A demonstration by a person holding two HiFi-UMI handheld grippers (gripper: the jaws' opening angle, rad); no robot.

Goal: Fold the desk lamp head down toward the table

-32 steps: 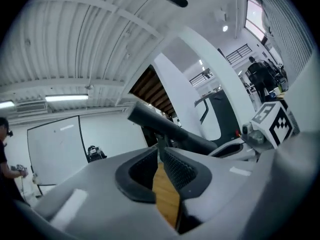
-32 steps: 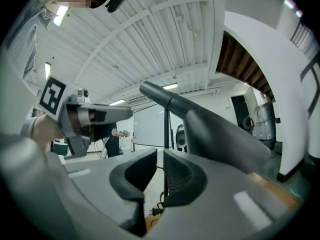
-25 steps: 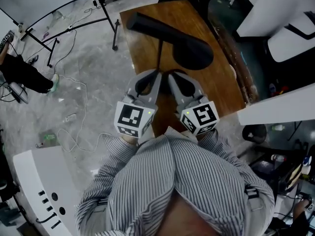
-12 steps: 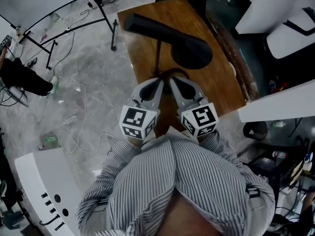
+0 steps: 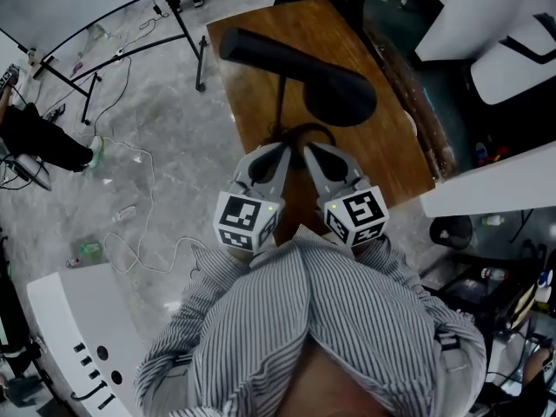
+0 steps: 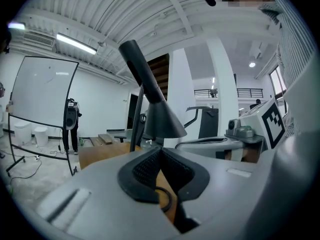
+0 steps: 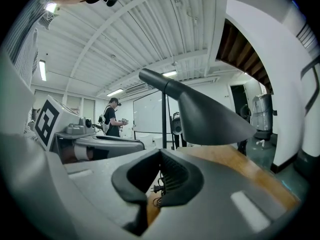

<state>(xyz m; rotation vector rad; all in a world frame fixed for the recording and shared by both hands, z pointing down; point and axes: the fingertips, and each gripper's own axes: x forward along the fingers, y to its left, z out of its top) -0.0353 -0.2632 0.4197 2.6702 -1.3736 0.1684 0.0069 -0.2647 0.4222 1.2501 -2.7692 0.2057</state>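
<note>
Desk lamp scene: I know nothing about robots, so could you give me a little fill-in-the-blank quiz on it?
The desk lamp stands on a table made of ____.
The left gripper and right gripper both have jaws ____, holding nothing.
The person's shirt is ____.
Missing: wood; shut; striped.

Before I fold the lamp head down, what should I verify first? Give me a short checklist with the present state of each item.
1. Left gripper empty: ok.
2. Right gripper empty: ok.
3. Jaws open for a grip: not ok, both are shut.
4. Lamp head raised and in view of both gripper views: ok.
5. Cable out of the head's way: cannot tell.
</note>
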